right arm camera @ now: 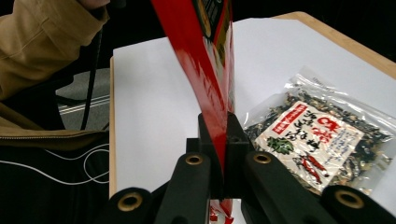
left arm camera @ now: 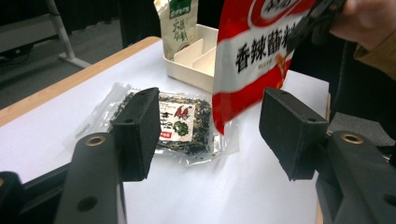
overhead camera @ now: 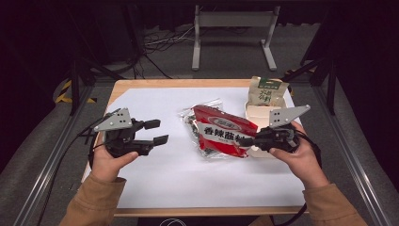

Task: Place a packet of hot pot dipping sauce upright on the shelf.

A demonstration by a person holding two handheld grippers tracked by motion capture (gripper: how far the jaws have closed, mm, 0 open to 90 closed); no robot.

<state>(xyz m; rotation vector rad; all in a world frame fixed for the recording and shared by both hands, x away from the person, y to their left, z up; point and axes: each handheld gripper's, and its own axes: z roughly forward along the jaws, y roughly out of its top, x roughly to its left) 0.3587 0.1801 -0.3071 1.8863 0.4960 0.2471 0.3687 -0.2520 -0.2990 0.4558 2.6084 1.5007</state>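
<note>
Two grippers are working over the white sheet [overhead camera: 155, 183] on the table [overhead camera: 123, 85] in the high view; the left gripper [overhead camera: 156, 132] is hovering at the left with its jaws parted and nothing between them; the right gripper [overhead camera: 245, 141] is clamping the near right edge of the red snack bag [overhead camera: 221, 129], which is hanging above the middle of the sheet; a clear bag of dark dried food [overhead camera: 195, 129] is lying flat beneath and to the left of the red bag; a white divided tray [overhead camera: 258, 112] is sitting at the far right, with a tan and green pouch [overhead camera: 267, 92] standing in it.

In the left gripper view, the left gripper [left arm camera: 215, 133] is standing released, its pads well apart and pressing on nothing; the red snack bag [left arm camera: 247, 60] is hanging upright beyond the jaws, clear of the sheet; the clear bag [left arm camera: 180, 123] is lying flat behind it; the tray [left arm camera: 196, 63] and pouch [left arm camera: 180, 23] are farther back.

In the right gripper view, the right gripper [right arm camera: 223, 154] is clenching the red snack bag [right arm camera: 205, 60] edge-on between its pads; the clear bag [right arm camera: 317, 140] is resting on the sheet to the right; a tan sleeve [right arm camera: 46, 42] is crossing the upper left.
</note>
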